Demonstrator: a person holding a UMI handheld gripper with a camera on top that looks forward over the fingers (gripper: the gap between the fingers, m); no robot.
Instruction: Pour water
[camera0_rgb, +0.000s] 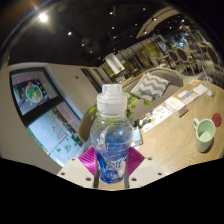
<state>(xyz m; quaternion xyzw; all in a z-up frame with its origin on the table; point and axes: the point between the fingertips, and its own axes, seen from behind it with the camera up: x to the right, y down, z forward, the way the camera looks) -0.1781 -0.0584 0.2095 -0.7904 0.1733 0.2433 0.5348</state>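
Between the tongs (112, 161), clamped upright: a water bottle (111, 135).

The gripper (111, 158) clamps a clear water bottle (111, 135) above the desk (170, 125); a green cup (204, 133) stands near its edge

A single wide-angle camera rides on the handheld gripper (112, 168), facing forward along its two fingers at the bottom centre of the frame. It sits very near a clear water bottle (111, 135) filling the centre; the wooden table (170, 125) recedes at right.
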